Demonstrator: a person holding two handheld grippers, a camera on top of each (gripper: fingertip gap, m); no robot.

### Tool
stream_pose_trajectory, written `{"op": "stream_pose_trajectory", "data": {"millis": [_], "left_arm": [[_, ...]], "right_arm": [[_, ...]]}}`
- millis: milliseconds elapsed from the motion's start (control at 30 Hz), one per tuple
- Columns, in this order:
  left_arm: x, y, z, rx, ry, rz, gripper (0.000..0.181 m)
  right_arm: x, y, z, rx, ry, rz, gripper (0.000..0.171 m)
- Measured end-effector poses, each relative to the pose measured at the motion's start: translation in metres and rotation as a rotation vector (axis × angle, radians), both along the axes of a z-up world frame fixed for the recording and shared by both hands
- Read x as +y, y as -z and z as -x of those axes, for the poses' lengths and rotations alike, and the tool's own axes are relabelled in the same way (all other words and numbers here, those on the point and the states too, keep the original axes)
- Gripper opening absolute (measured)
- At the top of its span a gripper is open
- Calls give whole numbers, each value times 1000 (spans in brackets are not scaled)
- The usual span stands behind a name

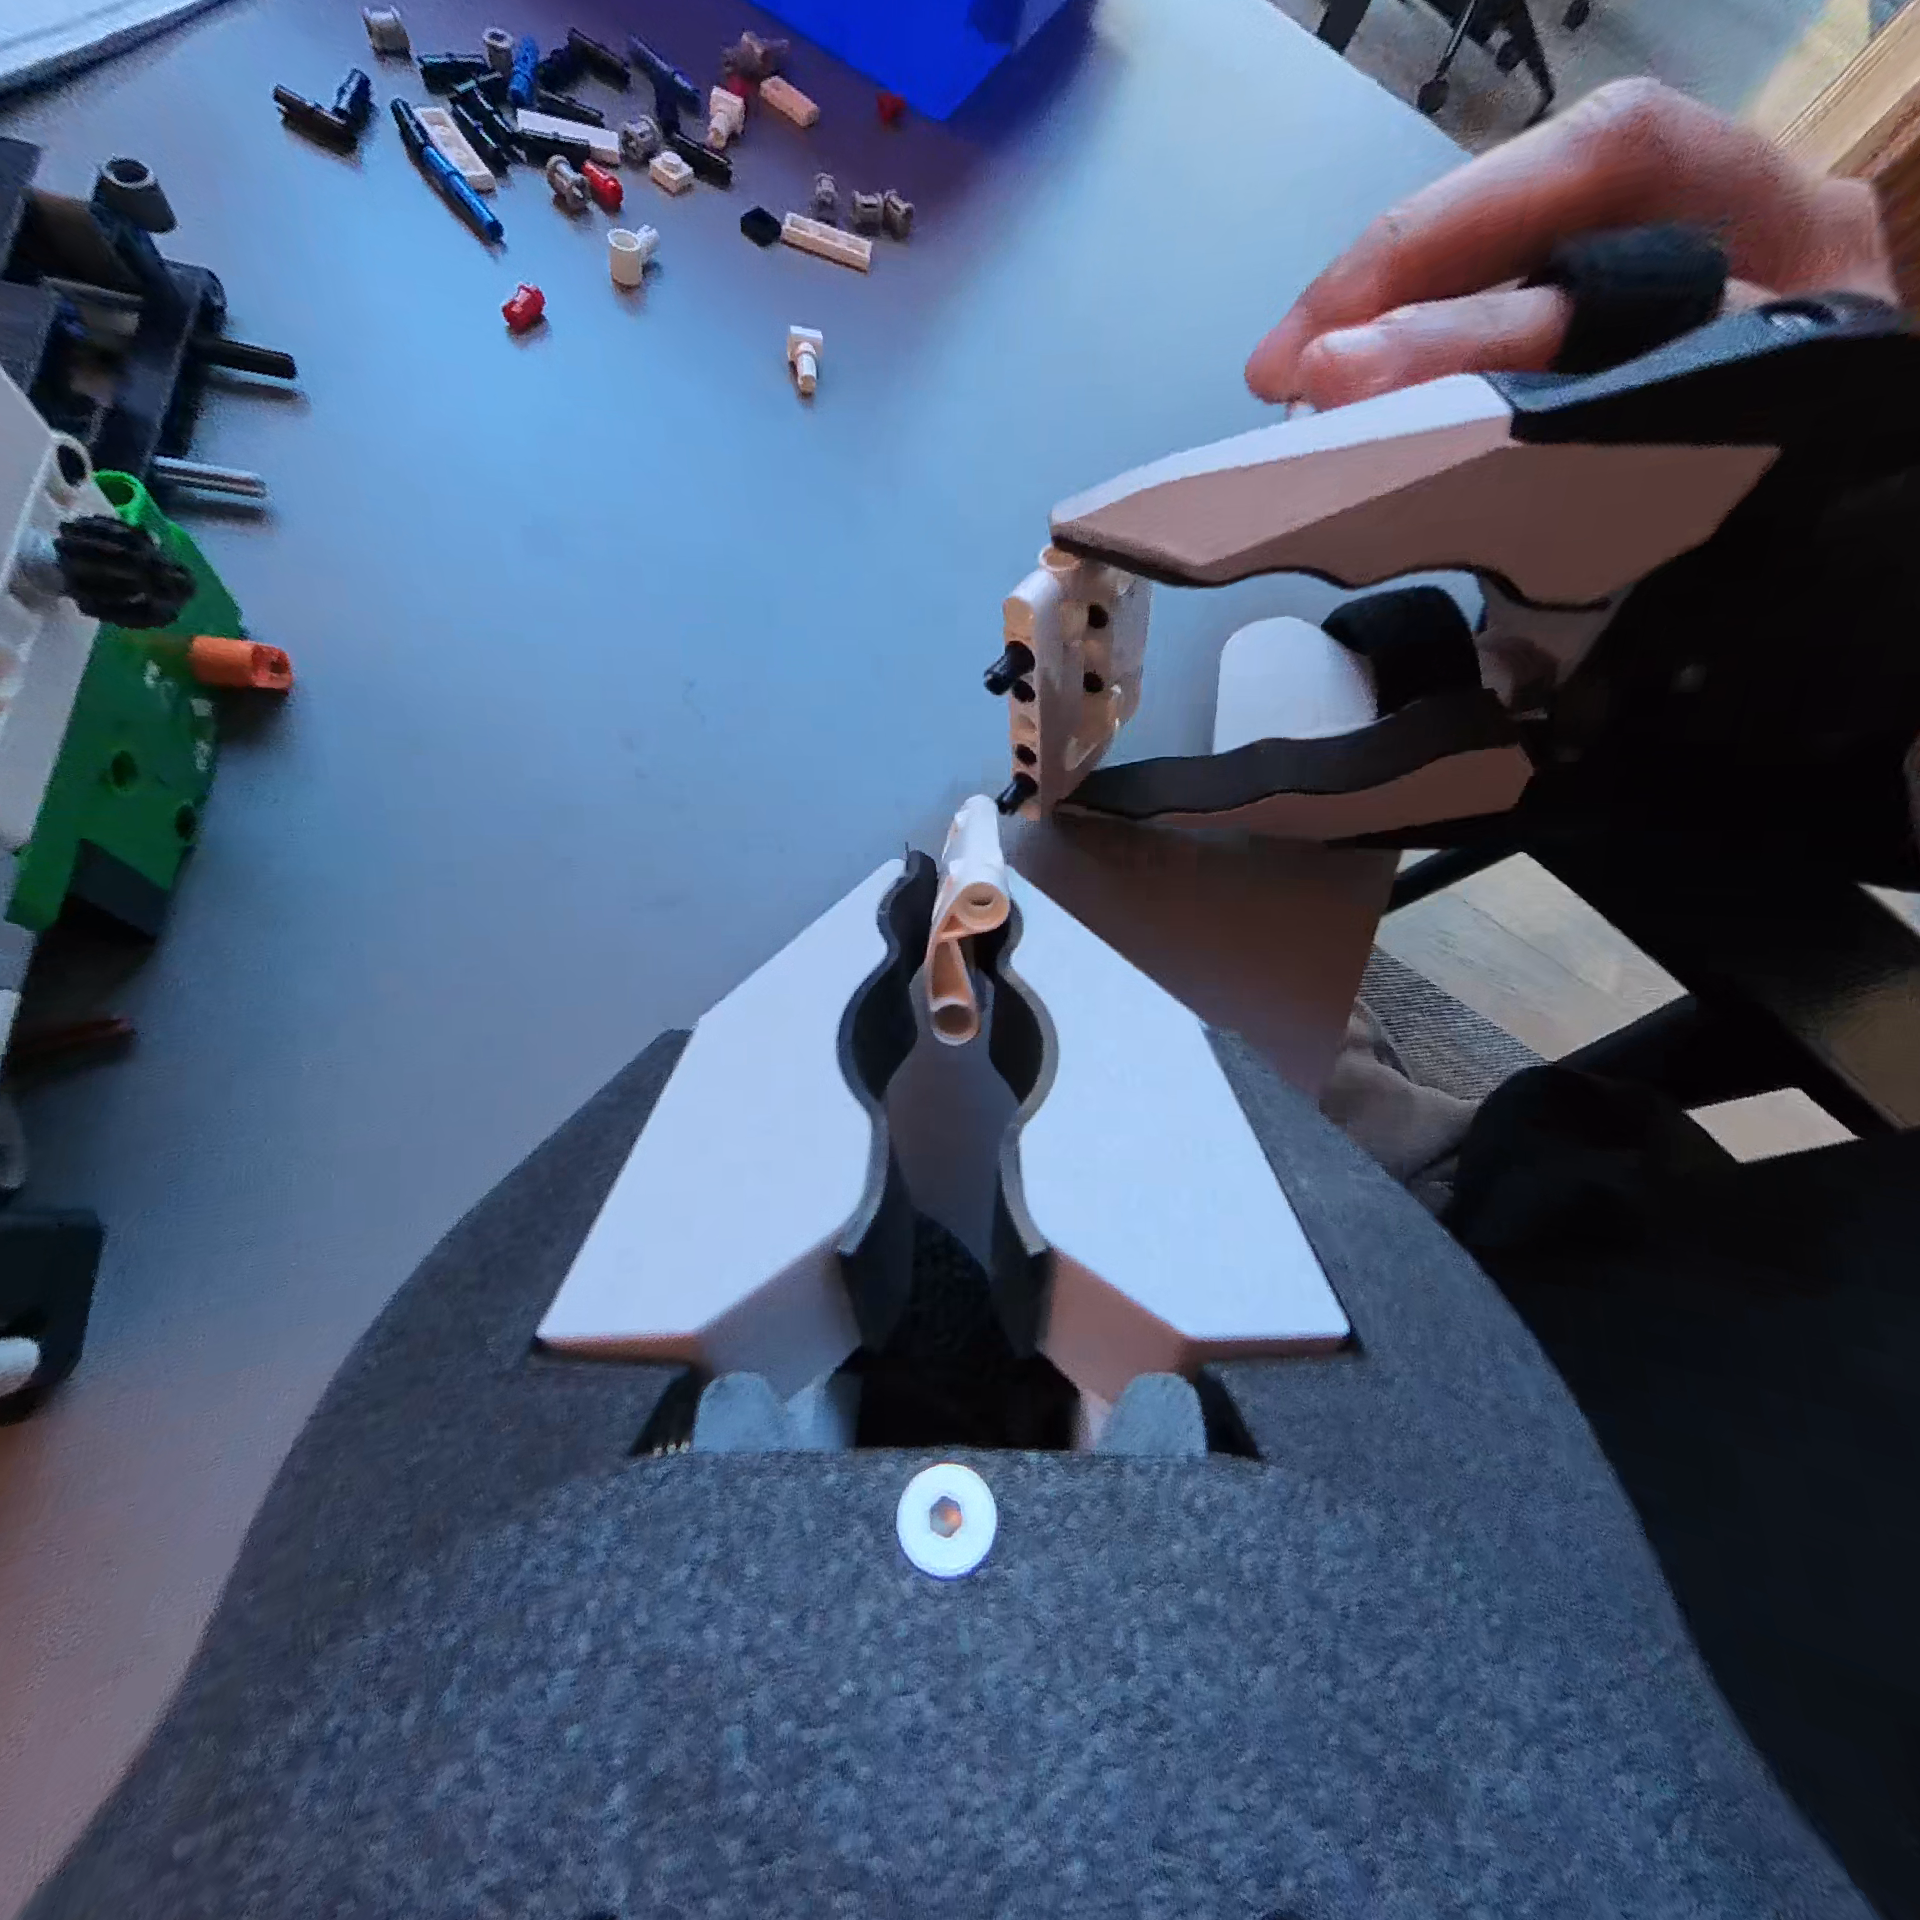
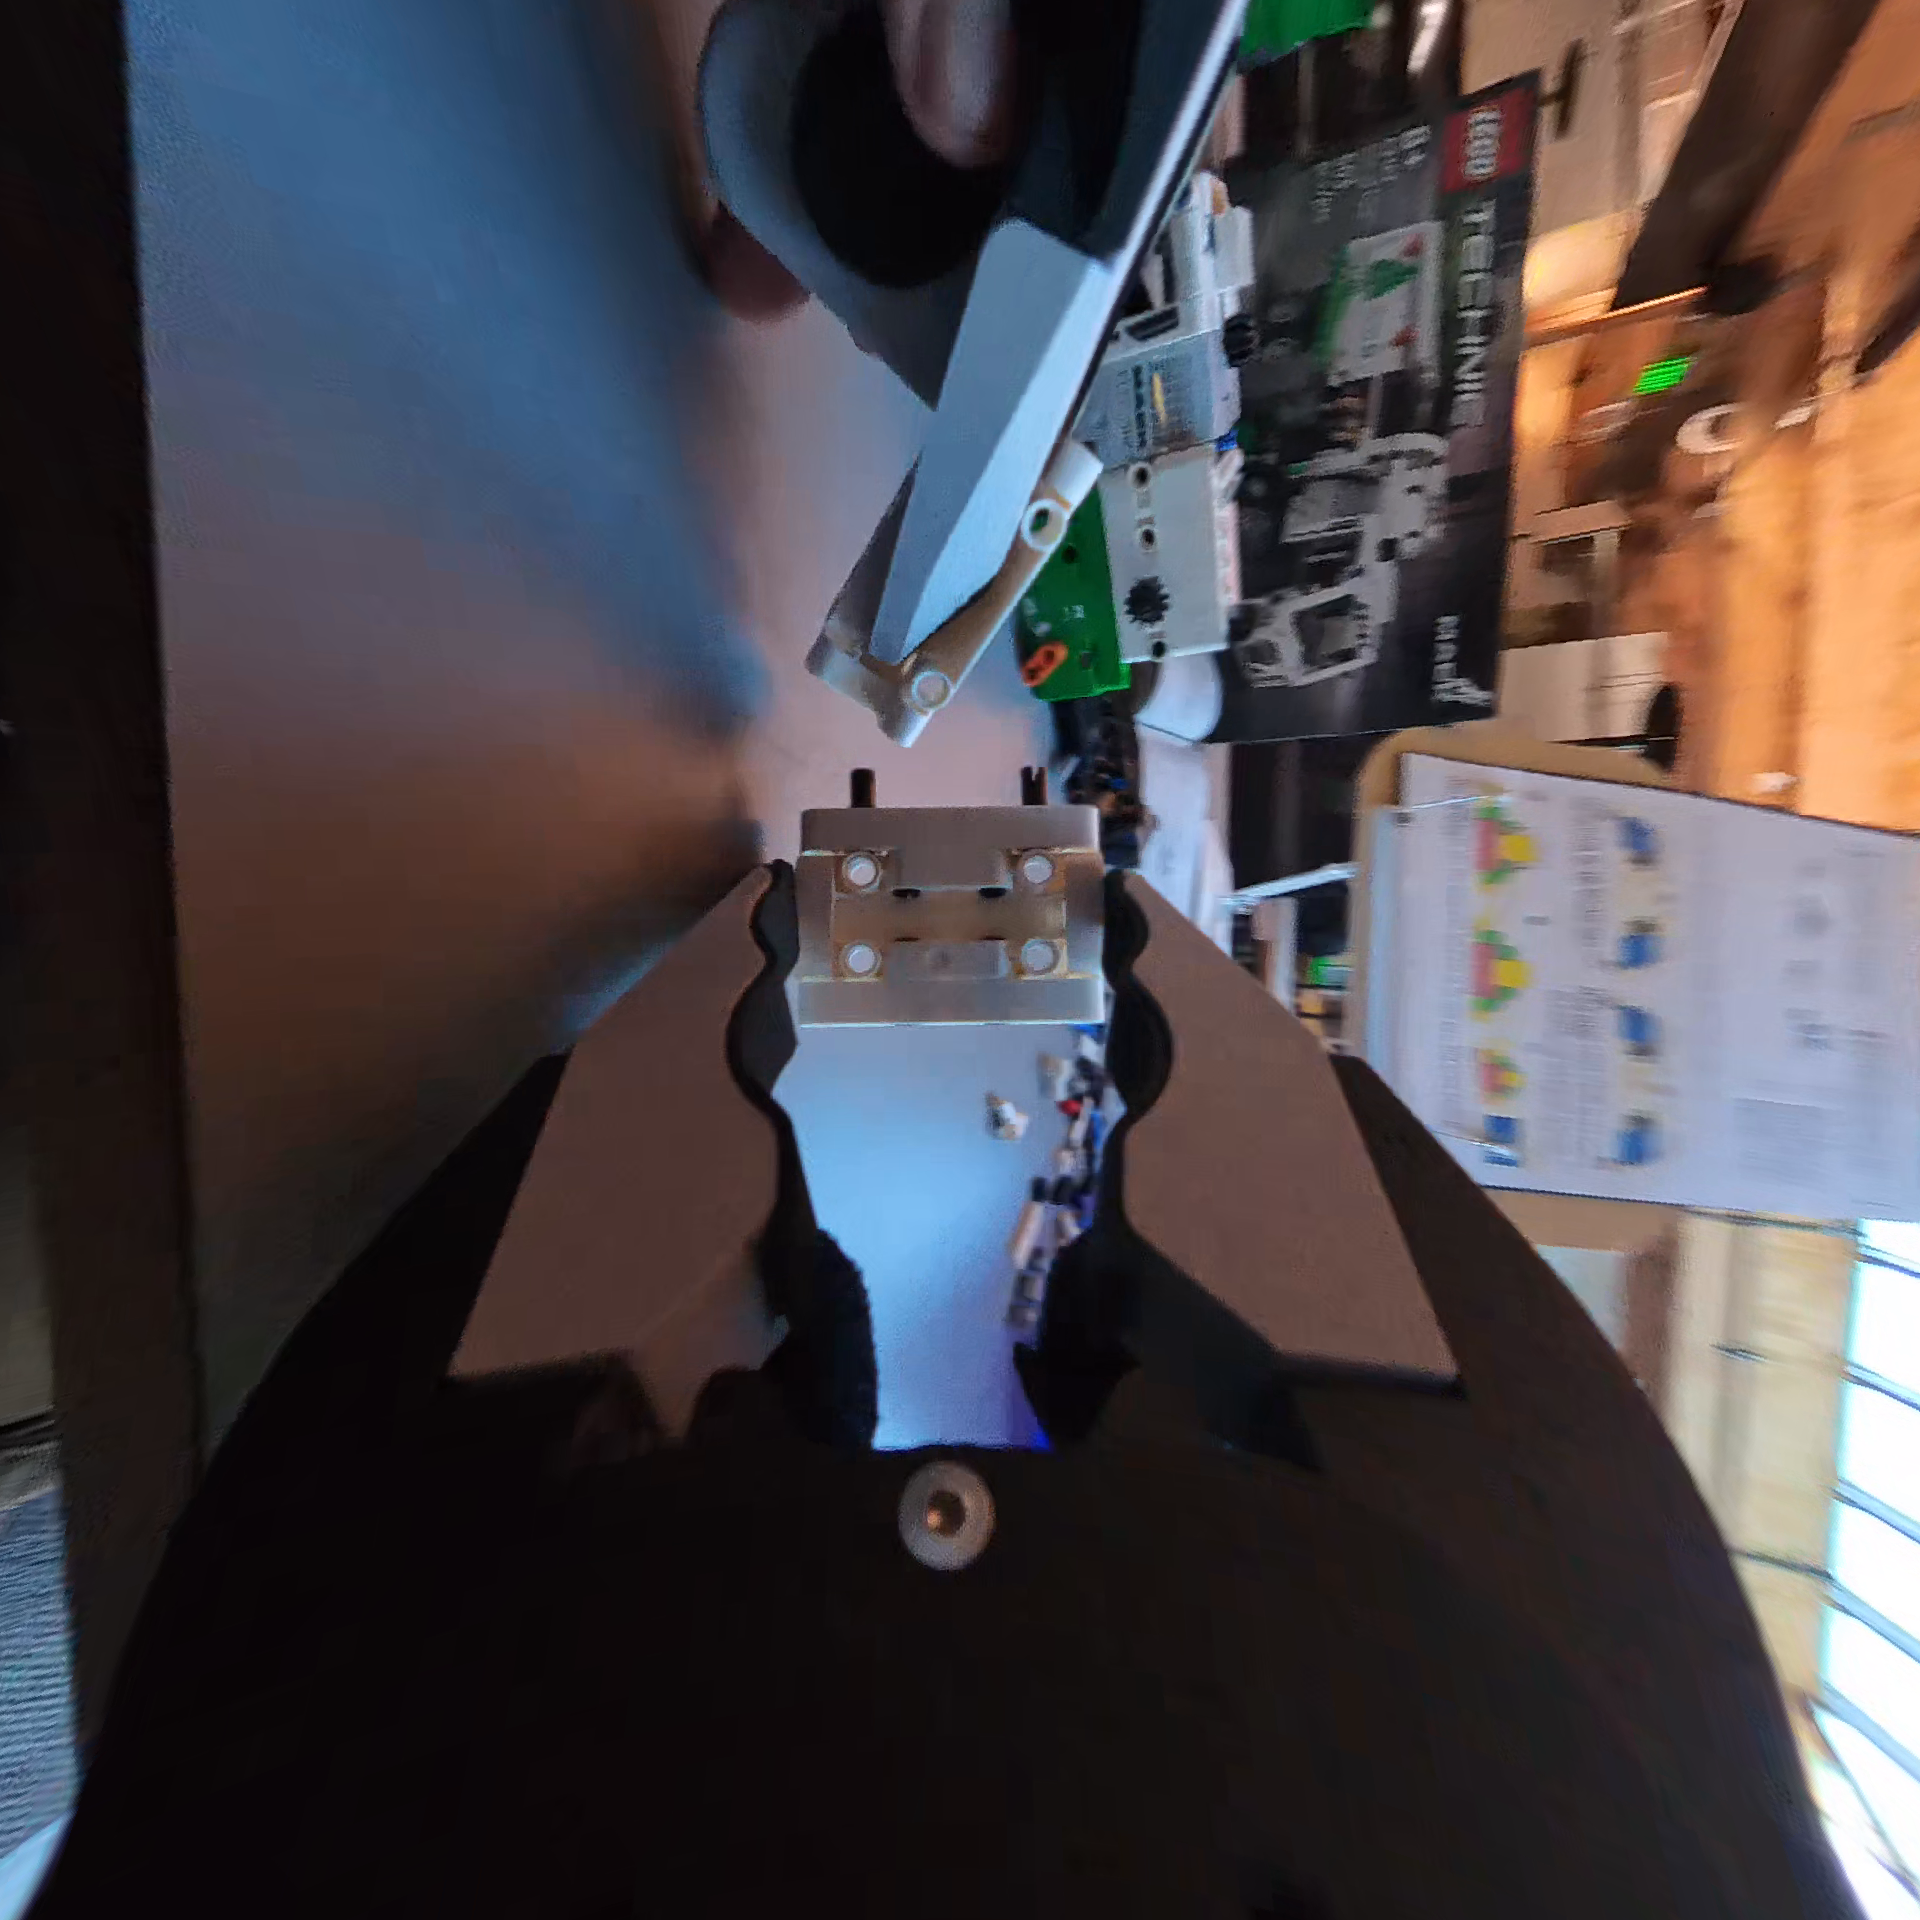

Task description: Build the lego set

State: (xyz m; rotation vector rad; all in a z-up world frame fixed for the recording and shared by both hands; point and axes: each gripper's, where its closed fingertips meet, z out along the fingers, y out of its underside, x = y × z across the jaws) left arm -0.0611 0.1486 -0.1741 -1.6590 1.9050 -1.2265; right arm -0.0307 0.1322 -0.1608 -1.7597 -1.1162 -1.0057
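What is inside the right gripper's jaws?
The right gripper clamps a white block assembly with four round holes and two black pins sticking out towards the left gripper's angled white connector. Its clamped sides are covered by the pads.

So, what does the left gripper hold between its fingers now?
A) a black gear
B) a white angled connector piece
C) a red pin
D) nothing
B: the left gripper is shut on a white angled connector piece, held close to the black pins of the white block that the right gripper clamps.
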Motion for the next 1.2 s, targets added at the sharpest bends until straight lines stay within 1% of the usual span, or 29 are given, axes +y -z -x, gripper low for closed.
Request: {"op": "stream_pose_trajectory", "data": {"millis": [67,133,333,467,533,600,667,733,867,933,967,1000,1067,1200], "left_arm": [[0,1,-1,-7,-4,-43,7],[-3,1,-3,-17,-1,-63,7],[-9,3,-4,-21,5,-124,7],[-3,4,-5,-25,-6,-167,7],[-2,2,-4,-29,-3,-157,7],[1,-1,-4,-37,-4,-159,7],[3,-8,-2,-65,6,-159,7],[1,-18,1,-111,36,-142,7],[2,-26,14,-180,68,-196,7],[1,-28,22,-208,76,-211,7],[-1,-28,27,-221,80,-216,6],[-2,-28,31,-236,83,-221,6],[-6,-30,39,-258,92,-228,6],[-14,-29,51,-275,110,-233,7]], "right_arm": [[1,-1,1,-62,13,-44,59],[0,-1,1,-63,37,-41,59],[-2,-3,3,-156,34,-65,59],[-5,-3,3,-142,30,-53,59],[-7,-3,8,-115,23,-27,59],[-10,-4,12,-4,34,12,59],[-15,-4,14,169,49,90,60],[-22,-6,17,440,70,179,59],[-35,-8,24,1017,86,358,59],[-46,-7,39,1248,41,496,59],[-54,-3,48,1315,15,588,59],[-62,5,54,1315,3,658,58],[-65,21,53,1206,19,674,58],[-63,28,59,1108,-21,694,59]]}}
